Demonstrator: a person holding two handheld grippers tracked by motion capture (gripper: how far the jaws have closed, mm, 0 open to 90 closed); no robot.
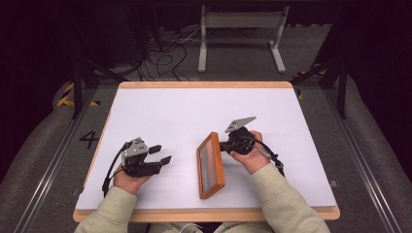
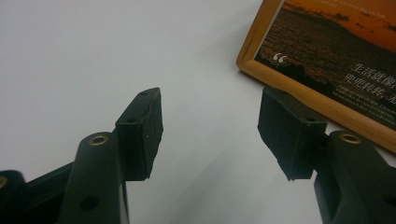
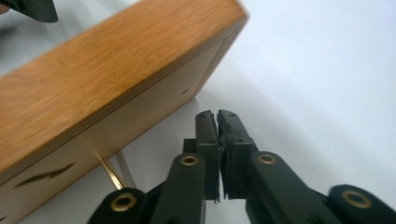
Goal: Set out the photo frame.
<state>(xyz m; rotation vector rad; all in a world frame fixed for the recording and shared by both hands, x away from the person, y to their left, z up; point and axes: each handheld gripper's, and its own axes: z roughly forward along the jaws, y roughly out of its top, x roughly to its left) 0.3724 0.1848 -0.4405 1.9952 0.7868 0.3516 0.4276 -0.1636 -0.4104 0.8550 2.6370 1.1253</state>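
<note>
A wooden-framed sunset picture (image 1: 210, 166) stands tilted on the desk (image 1: 194, 111); its back stand is half hidden. The left gripper (image 1: 160, 154) gapes empty, and the right gripper (image 3: 217, 116) is closed on nothing.

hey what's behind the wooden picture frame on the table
Behind the wooden picture frame, the right claw sits shut near its pale back panel, beside a thin brass stand leg. Where that leg attaches is hidden.

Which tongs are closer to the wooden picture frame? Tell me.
Right. The right tongs sit right behind the wooden picture frame, jaws closed beside its back near its stand. The left tongs wait open on its front side, a clear gap away.
</note>
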